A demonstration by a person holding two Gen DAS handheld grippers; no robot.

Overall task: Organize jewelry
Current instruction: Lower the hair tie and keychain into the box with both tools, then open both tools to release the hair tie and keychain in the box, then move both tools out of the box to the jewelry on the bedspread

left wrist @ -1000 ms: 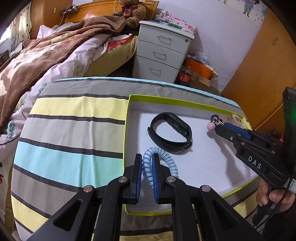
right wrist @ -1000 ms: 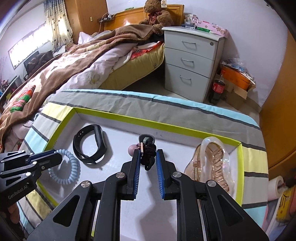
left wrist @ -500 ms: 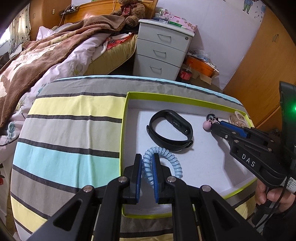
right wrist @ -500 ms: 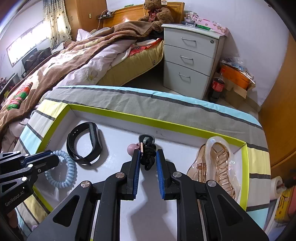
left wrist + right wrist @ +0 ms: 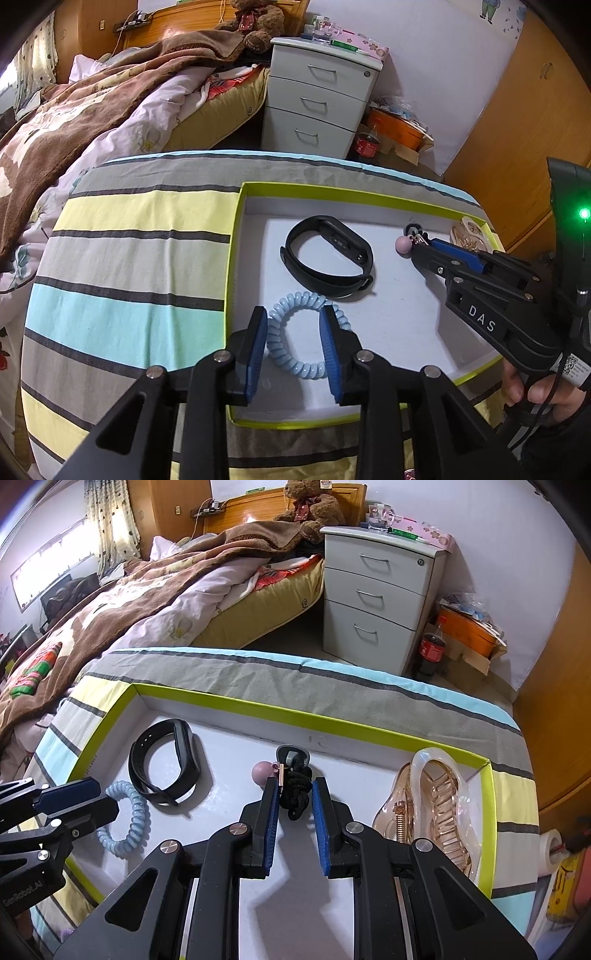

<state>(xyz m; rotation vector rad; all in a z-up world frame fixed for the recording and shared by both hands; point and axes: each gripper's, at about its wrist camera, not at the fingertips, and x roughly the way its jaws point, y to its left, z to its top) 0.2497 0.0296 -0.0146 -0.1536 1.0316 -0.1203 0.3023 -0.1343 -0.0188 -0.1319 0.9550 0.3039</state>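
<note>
Now both the left claw [image 5: 293, 350] and right claw [image 5: 294, 821] gape, gripping nothing, inside the tray's [image 5: 229, 703] green rim.

Bedroom: unmade bed [image 5: 155, 602] far left w/ brown blanket, teddy [image 5: 314, 506] at headboard, grey 3-drawer nightstand [image 5: 380, 594] far centre, curtained window [image 5: 48, 568] bright left, wood wardrobe [image 5: 517, 122] right.

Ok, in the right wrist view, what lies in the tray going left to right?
Blue coil tie → black band → pink bead → black cord charm between the right gripper's open fingers → clear hair claw. The left gripper overlaps the coil tie's left edge.
</note>
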